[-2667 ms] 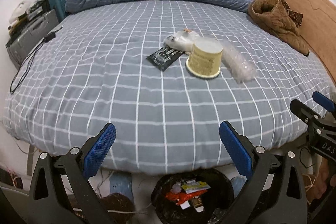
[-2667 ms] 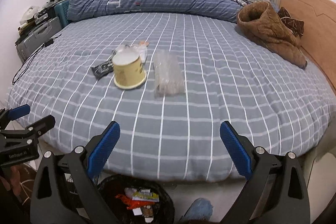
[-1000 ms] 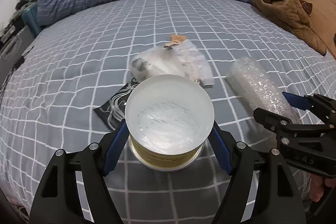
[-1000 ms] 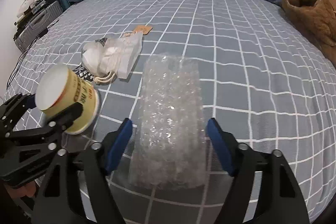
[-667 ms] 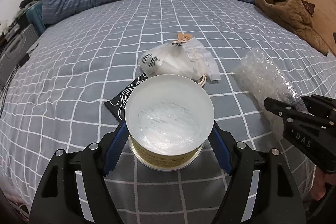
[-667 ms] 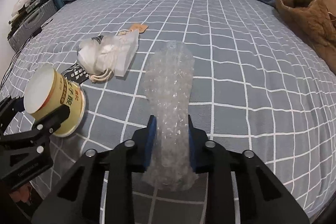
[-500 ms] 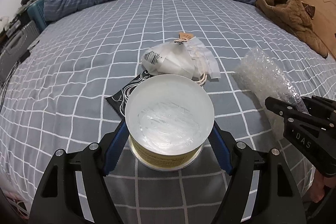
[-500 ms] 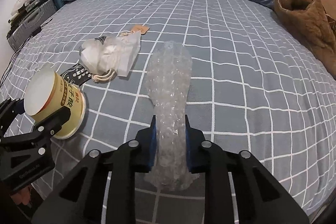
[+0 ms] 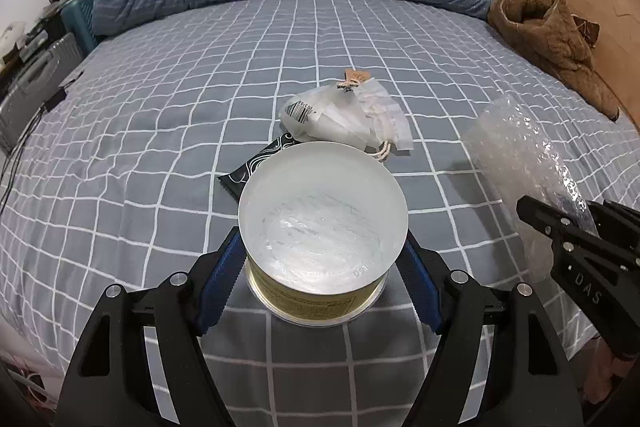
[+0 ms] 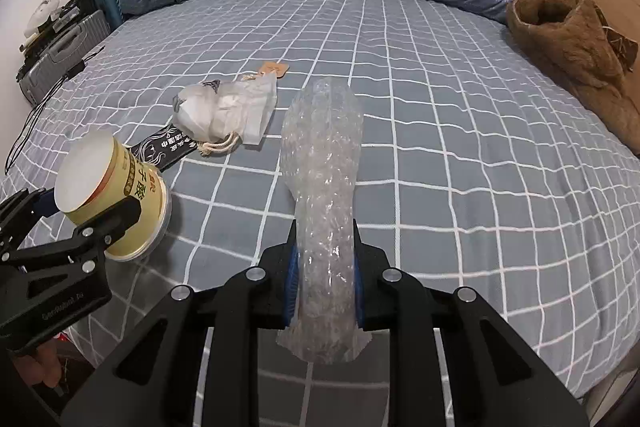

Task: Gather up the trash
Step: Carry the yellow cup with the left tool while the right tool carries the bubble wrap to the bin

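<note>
Bed (image 9: 168,115) in grey check, left tool (image 9: 322,267) clamping upturned yellow cup (image 9: 320,223), right tool (image 10: 325,281) squeezing bubble wrap (image 10: 324,163), white bag (image 10: 228,111) beyond.

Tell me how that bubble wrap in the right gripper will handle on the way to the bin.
The bubble wrap is probably very light. It has crumpled narrow where the right gripper pinches it, so it is soft and squashy. Its long free end sticks out unsupported and will likely flop or sway. The slick plastic could slip if the grip loosens.
</note>
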A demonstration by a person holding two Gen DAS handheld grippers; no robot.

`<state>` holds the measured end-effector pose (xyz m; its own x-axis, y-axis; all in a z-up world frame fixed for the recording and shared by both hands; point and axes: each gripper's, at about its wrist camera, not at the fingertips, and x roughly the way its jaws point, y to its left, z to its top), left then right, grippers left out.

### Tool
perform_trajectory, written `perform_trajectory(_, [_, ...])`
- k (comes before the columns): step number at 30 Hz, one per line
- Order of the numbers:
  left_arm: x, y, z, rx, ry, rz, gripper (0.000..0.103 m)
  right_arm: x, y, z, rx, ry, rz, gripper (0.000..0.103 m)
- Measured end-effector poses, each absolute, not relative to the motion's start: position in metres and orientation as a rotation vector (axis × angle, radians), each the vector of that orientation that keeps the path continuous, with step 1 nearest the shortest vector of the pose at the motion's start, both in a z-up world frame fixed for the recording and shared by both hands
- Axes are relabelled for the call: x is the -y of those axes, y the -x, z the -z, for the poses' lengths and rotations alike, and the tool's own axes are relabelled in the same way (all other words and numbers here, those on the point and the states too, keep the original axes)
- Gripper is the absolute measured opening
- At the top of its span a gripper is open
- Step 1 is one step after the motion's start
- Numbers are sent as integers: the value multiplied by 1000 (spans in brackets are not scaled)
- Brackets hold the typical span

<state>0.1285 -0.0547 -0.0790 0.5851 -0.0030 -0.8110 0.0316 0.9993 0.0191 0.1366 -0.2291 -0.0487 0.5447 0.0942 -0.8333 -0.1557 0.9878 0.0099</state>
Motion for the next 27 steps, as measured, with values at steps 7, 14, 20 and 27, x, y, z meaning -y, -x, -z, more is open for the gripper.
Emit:
perform_trajectory(7, [56, -113, 72, -945, -30, 22, 73, 230, -119, 42, -983, 60, -146, 20])
perform_trajectory(14, [56, -95, 64, -944, -18, 21, 73, 228, -102, 30, -975, 62, -148, 20])
perform_trajectory(20, [56, -79, 56, -935, -9, 21, 73, 225, -84, 20, -968, 60, -142, 20])
perform_trajectory(27, [52, -63, 45, -926, -1, 16, 73, 221, -67, 17, -970, 60, -139, 20])
